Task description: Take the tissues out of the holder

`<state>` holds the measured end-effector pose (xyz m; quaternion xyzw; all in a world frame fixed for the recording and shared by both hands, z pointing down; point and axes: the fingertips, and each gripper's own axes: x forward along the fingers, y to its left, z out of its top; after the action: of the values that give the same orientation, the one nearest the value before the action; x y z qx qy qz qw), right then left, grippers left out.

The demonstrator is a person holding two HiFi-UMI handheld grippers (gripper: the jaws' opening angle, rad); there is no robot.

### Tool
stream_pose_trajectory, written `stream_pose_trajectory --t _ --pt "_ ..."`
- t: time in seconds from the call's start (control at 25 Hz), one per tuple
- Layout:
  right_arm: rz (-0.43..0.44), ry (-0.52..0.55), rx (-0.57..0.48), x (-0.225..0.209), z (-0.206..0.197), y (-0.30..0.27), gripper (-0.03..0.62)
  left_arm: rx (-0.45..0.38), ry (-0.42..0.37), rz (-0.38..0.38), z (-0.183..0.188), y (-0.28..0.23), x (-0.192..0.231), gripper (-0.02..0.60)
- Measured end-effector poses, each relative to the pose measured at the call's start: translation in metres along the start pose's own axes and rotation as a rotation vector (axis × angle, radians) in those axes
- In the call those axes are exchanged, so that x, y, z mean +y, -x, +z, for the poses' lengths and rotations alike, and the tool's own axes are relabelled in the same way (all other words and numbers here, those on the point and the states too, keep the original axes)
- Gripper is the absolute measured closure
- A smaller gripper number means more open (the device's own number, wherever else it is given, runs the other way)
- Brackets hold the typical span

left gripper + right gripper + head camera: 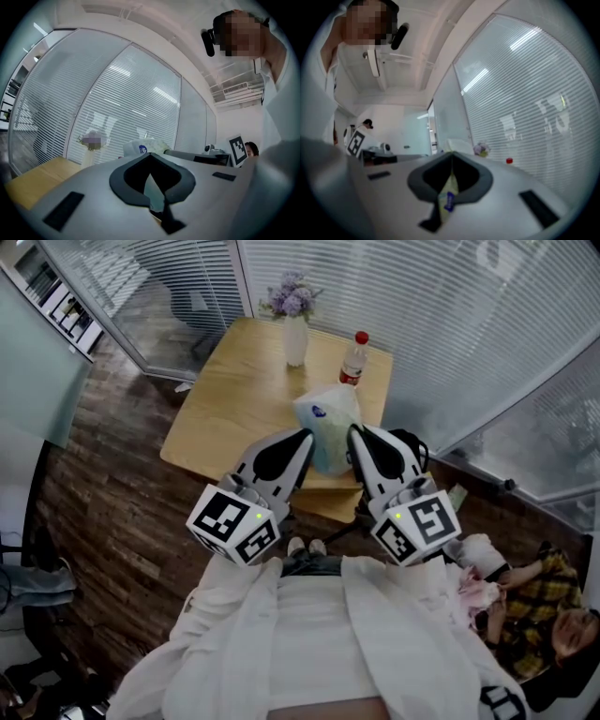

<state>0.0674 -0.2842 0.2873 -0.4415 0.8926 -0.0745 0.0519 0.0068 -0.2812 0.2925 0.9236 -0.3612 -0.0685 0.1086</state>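
Observation:
In the head view a pale green tissue pack with a blue logo hangs above the near edge of the wooden table, held between my two grippers. My left gripper is shut on its left side, and my right gripper is shut on its right side. Through the left gripper view, the jaws of the left gripper pinch a pale film, with the tissue pack rising beyond them. The right gripper pinches a yellow-green fold of the tissue pack with blue print. No holder is in view.
A white vase of purple flowers and a red-capped bottle stand at the table's far edge. Glass walls with blinds close the back and right. A seated person in yellow plaid is at the lower right.

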Motion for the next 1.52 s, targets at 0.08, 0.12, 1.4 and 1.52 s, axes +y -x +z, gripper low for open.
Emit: stream_pose_trajectory --t 0.08,0.12,1.4,1.52 --pt "0.0 0.003 0.011 0.0 -0.004 0.0 0.582 0.01 -0.006 0.01 -0.003 0.0 0.001 0.575" --pt "0.0 0.004 0.016 0.0 -0.005 -0.001 0.582 0.014 -0.007 0.013 -0.004 0.0 0.002 0.575" --pt "-0.014 0.051 0.067 -0.002 -0.015 -0.006 0.582 0.037 0.005 0.036 -0.015 -0.002 0.009 0.575" --pt "-0.02 0.044 0.068 -0.003 -0.015 -0.006 0.582 0.031 0.004 0.039 -0.014 -0.002 0.011 0.575"
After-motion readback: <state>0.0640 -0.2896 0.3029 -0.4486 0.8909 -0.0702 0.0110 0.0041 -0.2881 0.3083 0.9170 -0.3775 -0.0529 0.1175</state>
